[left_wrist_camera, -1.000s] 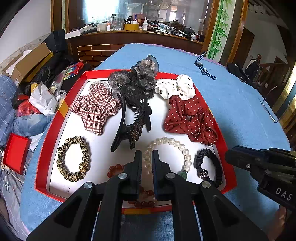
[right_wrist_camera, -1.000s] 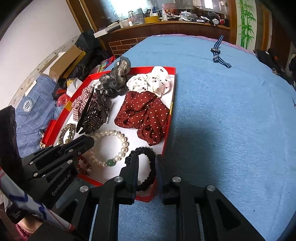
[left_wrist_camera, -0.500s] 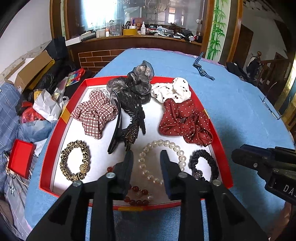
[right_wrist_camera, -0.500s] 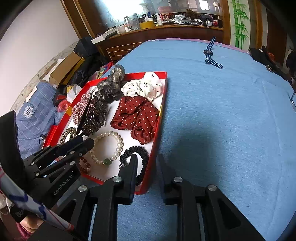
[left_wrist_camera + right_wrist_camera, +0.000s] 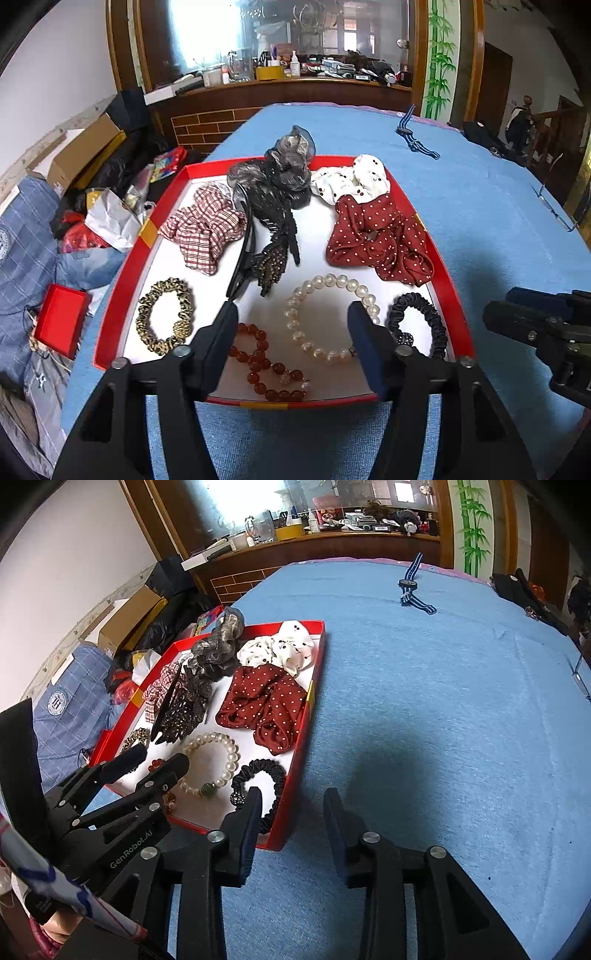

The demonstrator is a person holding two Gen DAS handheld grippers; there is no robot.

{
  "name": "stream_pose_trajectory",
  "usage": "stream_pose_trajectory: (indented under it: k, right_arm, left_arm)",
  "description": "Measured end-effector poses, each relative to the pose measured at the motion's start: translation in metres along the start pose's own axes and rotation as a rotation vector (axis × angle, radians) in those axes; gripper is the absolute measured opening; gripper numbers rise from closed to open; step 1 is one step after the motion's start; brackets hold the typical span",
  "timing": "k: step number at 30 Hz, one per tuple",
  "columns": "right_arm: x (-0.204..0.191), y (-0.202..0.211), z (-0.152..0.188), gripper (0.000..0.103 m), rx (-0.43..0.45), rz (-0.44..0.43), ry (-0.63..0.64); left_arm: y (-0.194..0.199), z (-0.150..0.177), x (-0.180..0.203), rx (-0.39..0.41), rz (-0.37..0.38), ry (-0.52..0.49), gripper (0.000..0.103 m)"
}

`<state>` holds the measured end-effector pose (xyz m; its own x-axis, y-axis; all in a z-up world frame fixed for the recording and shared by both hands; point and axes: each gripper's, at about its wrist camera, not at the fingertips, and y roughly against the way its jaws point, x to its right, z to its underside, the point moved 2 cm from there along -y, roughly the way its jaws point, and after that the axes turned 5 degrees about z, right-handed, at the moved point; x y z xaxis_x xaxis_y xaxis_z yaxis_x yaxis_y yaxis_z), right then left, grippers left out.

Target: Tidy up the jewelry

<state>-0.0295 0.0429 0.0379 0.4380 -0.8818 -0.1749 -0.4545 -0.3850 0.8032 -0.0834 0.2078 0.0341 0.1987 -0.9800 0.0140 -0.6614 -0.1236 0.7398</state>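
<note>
Now the left gripper (image 5: 291, 317) stands far wider than a second ago, jaws opening with nothing clamped; the pearl bracelet (image 5: 328, 317) and red bead bracelet (image 5: 266, 365) lie below the gap in the red tray (image 5: 450, 280). The right gripper (image 5: 291, 812) is opening too, empty, having drifted off the tray's corner toward the blue cloth (image 5: 443, 701), its left finger over the black scrunchie (image 5: 264, 775). Both point steeply downward.
</note>
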Motion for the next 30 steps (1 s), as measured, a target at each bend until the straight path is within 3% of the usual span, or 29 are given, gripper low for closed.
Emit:
stream_pose_trajectory:
  k: [6, 13, 17, 30]
  right_arm:
    - [0.006, 0.008, 0.005, 0.051, 0.021, 0.025, -0.009]
    - [0.012, 0.022, 0.015, 0.072, 0.065, 0.067, -0.027]
    - [0.011, 0.031, 0.028, 0.091, 0.098, 0.096, -0.029]
    - [-0.016, 0.084, 0.081, 0.097, 0.228, 0.245, -0.004]
  left_arm:
    - [0.009, 0.002, -0.001, 0.032, -0.039, 0.003, 0.075]
    - [0.028, 0.014, -0.004, 0.097, -0.097, 0.015, 0.086]
    - [0.042, 0.028, -0.009, 0.144, -0.125, 0.042, 0.092]
    - [0.098, 0.061, -0.018, 0.207, -0.215, 0.046, 0.099]
